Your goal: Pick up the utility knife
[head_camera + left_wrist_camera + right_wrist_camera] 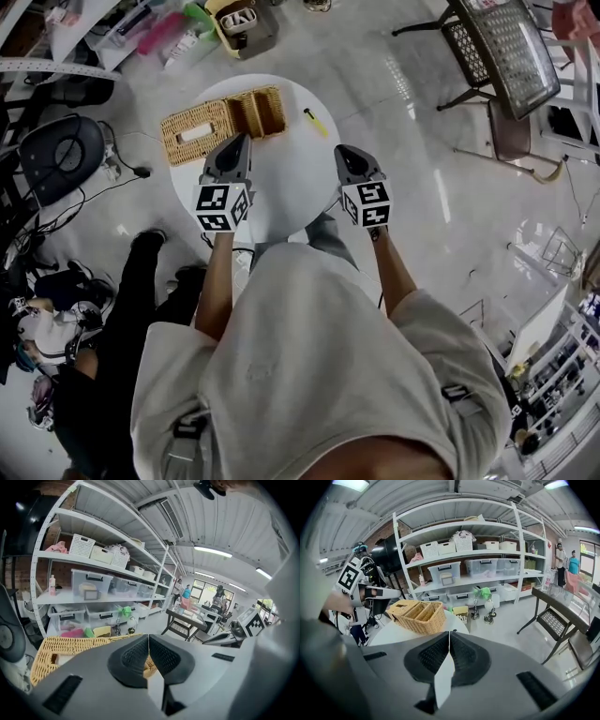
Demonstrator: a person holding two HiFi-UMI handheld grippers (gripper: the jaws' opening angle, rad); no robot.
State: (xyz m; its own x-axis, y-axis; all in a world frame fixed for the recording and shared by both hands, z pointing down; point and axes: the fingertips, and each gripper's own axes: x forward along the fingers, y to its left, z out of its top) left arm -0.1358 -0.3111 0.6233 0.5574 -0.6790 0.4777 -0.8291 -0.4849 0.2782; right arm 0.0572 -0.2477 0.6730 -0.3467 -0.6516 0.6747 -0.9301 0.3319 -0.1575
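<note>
Visibility: utility knife [316, 123] was tiny, blade end unclear.
Axis: slanted, dark tip up-left, yellow body down-right.
Place: lay on table [291, 183], right of basket [225, 120].
Left gripper [241, 140]: jaws met, empty.
Right gripper [343, 151]: jaws met, empty.

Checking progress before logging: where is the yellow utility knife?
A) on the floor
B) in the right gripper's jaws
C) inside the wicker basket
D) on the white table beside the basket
D: the utility knife lies on the table, beside the wicker basket.
</note>
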